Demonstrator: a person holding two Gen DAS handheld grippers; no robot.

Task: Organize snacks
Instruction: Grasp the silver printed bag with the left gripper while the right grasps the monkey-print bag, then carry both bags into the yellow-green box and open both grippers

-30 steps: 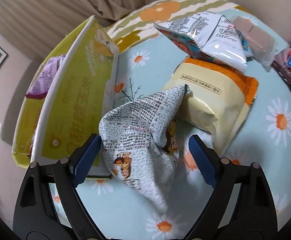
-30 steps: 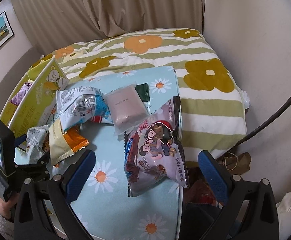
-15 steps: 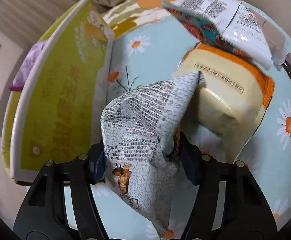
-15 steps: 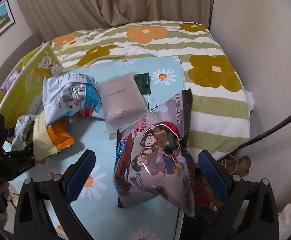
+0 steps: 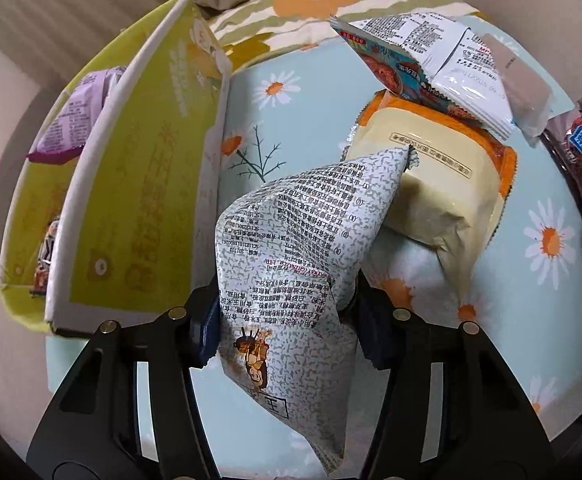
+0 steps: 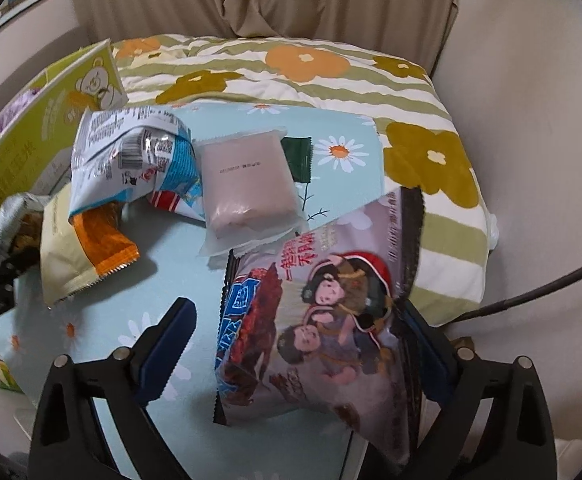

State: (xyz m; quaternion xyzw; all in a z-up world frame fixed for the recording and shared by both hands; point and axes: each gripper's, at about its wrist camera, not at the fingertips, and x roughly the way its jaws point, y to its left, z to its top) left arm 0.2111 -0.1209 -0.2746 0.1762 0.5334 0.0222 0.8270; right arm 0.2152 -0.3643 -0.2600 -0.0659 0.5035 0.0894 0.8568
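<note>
Seen from the left wrist: left hand-held gripper (image 5: 287, 330) closing on a grey-patterned snack bag (image 5: 303, 248) at 6 o'clock, blue pads pressing both flanks of its pinched waist. Looks light, soft and crinkly; probably slick film around air and brittle pieces, so best held at the crumpled waist or a sealed edge, without crushing. At 9 o'clock, touching or just beside the bag, an open yellow-green carton (image 5: 147, 184) with a purple packet (image 5: 77, 124) inside. At 2 o'clock, a cream and orange bag (image 5: 439, 184) pressed against the grey bag's tip, likely to drag along. Above it, a white and blue packet (image 5: 443, 68) overlapping.

Seen from the right wrist: right hand-held gripper (image 6: 295, 352) at 6 o'clock, jaws wide but closing around a purple cartoon bag (image 6: 323, 320), the left pad clearly apart from it. Puffy, light, glossy; overhangs the daisy-print cloth (image 6: 179, 264) on the bed. At 12 o'clock, a pale pink pouch (image 6: 247, 184) touching its top corner.
</note>
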